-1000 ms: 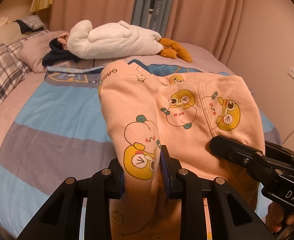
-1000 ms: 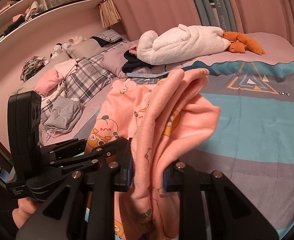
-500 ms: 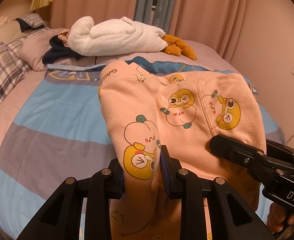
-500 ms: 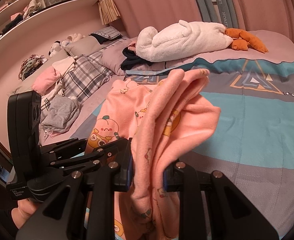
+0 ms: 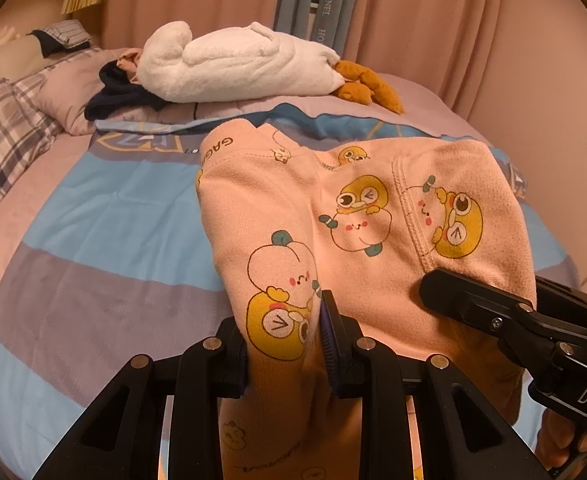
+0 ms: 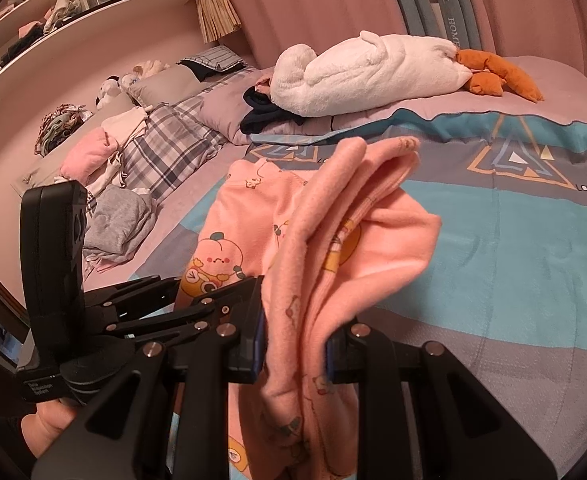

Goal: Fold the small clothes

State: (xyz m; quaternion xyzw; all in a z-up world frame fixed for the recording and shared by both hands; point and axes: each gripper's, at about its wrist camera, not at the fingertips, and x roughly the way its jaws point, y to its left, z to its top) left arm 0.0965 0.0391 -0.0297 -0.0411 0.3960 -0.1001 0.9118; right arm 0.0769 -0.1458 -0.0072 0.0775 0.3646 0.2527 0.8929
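Above the striped bed [image 5: 93,216], the pink top [image 5: 333,208] hangs sideways between both grippers. Left gripper [image 5: 283,332] and right gripper [image 6: 293,344] each pinch one near edge, side by side.

White plush goose [image 5: 237,68] on striped bed [image 5: 93,216]

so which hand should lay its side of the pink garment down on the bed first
Probably the left gripper: it pinches a flat single edge of the pink garment. The right gripper clamps a bunched wad.
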